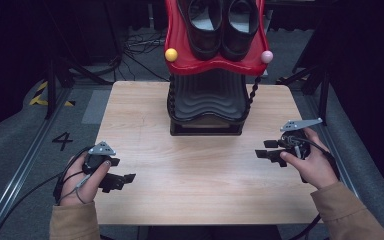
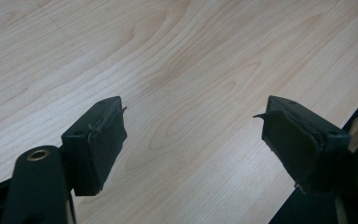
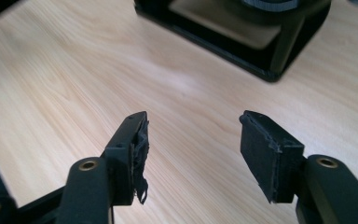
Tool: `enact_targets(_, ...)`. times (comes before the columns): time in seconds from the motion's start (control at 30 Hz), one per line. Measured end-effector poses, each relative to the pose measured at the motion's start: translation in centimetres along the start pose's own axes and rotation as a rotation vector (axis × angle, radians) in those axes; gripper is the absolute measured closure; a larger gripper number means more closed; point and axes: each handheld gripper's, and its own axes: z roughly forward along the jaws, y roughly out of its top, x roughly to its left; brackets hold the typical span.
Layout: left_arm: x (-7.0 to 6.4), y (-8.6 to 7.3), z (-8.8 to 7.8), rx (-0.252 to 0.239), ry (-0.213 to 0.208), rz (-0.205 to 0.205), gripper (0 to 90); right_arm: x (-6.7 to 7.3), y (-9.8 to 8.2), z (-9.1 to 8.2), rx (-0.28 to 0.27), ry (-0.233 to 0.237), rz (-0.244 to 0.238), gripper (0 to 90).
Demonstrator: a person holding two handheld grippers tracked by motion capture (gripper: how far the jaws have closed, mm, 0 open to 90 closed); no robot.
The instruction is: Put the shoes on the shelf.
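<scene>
A pair of black shoes (image 1: 222, 22) sits on the red top shelf (image 1: 215, 65) of a small rack at the table's far middle. Below it is a black ribbed shelf (image 1: 207, 97) on a black base (image 3: 256, 37). My left gripper (image 1: 127, 180) rests low over the wooden table (image 1: 190, 170) at its near left, open, with bare wood between the jaws (image 2: 191, 126). My right gripper (image 1: 266, 149) hovers at the near right, pointing left, open with nothing in it (image 3: 193, 135).
A yellow ball (image 1: 171, 54) and a pink ball (image 1: 266, 56) cap the red shelf's front corners. A black spiral post (image 1: 252, 92) links the shelves on the right. Grey floor with cables and a painted 4 (image 1: 62, 140) surrounds the table.
</scene>
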Motion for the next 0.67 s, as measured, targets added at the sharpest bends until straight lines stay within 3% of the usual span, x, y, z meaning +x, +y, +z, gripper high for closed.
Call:
enact_targets(0.07, 0.0, 0.1, 0.0, 0.009, 0.002, 0.001, 21.9, -0.6, -1.1, 0.5, -0.001, -0.016, -0.023, 43.3)
enact_targets(0.27, -0.2, 0.2, 0.3, 0.007, -0.001, 0.005, 21.9, -2.3, -3.4, 0.6, -0.093, -0.027, 0.042, 43.0)
enact_targets(0.67, 0.0, 0.3, 0.4, 0.014, -0.003, 0.007, 21.9, -3.0, -4.3, 1.0, -0.058, -0.047, 0.036, 41.6)
